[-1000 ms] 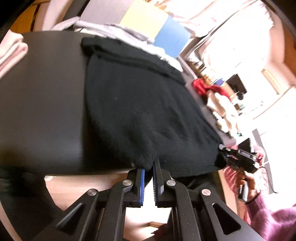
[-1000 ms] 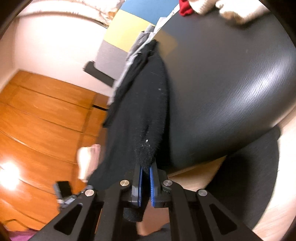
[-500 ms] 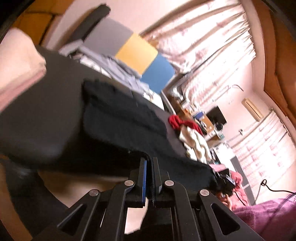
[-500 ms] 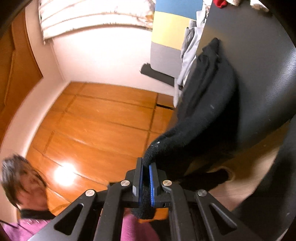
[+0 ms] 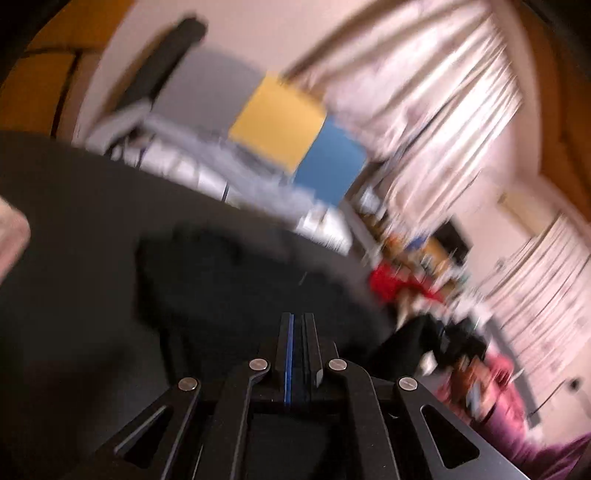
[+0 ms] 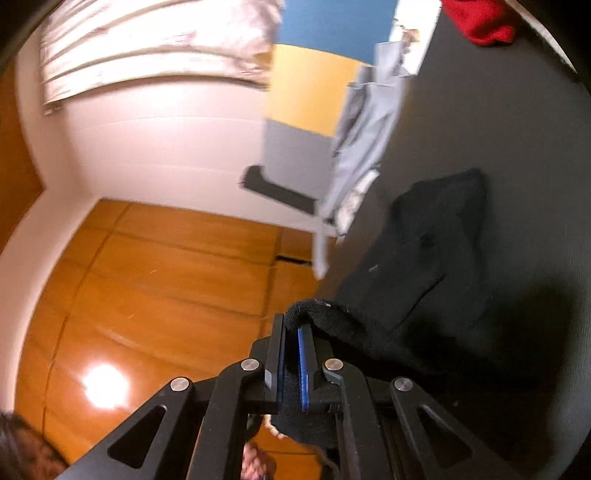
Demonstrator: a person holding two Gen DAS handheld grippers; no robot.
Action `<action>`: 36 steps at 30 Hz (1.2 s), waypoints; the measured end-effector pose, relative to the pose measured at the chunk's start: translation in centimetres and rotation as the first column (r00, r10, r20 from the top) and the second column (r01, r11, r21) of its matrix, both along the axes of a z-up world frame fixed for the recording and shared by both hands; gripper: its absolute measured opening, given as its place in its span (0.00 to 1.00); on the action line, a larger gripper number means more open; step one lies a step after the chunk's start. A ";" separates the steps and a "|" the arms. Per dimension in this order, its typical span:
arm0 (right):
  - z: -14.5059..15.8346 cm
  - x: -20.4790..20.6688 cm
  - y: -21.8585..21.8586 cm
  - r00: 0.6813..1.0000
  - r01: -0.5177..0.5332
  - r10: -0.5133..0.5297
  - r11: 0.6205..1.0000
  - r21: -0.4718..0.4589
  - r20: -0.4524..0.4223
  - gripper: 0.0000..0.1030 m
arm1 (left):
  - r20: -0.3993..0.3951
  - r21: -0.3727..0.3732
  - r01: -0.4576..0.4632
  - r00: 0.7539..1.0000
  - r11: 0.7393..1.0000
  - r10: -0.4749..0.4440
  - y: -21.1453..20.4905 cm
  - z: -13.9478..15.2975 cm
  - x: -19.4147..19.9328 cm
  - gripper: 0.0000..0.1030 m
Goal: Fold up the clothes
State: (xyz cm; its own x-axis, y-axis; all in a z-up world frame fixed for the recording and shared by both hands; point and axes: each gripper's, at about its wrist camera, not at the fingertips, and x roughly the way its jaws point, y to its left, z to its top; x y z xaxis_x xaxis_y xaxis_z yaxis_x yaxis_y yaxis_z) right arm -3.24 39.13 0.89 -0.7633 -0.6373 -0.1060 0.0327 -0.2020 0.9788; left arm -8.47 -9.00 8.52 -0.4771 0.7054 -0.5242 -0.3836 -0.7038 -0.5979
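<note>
Black sweater (image 6: 424, 266) lies on the dark table (image 6: 517, 122), its near edge pinched in the right gripper (image 6: 291, 332); left gripper (image 5: 297, 321), jaws nearly together, seemingly grips blurred dark fabric. Beyond, a red garment (image 6: 480, 18).

Fuzzy black knit garment (image 6: 424, 258) lies on matt dark table (image 6: 517, 129); floor (image 6: 147, 277) glossy wood.
</note>
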 end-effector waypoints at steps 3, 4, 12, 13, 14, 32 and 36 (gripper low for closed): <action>-2.6 -2.7 0.5 0.996 0.028 -0.025 0.999 -0.033 0.086 0.04 | 0.148 -0.099 0.088 0.986 0.991 -0.073 2.5 -4.6 1.1 0.04; -3.6 -3.2 0.6 0.993 0.039 -0.033 0.998 -0.057 0.113 0.04 | 0.182 -0.127 0.109 0.980 0.986 -0.085 3.0 -6.0 2.0 0.04; -6.3 -3.6 0.6 0.986 0.049 -0.034 0.995 -0.087 0.160 0.04 | 0.248 -0.190 0.362 0.917 0.912 -0.312 4.3 -9.5 11.3 0.42; -6.4 -3.2 0.5 0.986 0.053 -0.037 0.994 -0.097 0.161 0.04 | 0.262 -0.152 0.395 0.900 0.906 -0.348 4.4 -9.7 11.9 0.51; -6.5 -3.1 0.5 0.987 0.056 -0.038 0.993 -0.107 0.158 0.04 | 0.277 -0.094 0.411 0.886 0.907 -0.373 4.5 -9.8 12.2 0.54; -4.7 -1.6 -0.1 0.993 0.057 -0.045 0.992 -0.116 0.108 0.04 | 0.521 0.229 0.119 0.823 0.966 -0.225 6.4 -17.2 10.0 0.80; -5.0 -1.0 0.3 0.993 0.057 -0.043 0.991 -0.124 0.112 0.04 | 0.556 0.251 0.091 0.801 0.964 -0.221 6.8 -17.5 9.6 0.39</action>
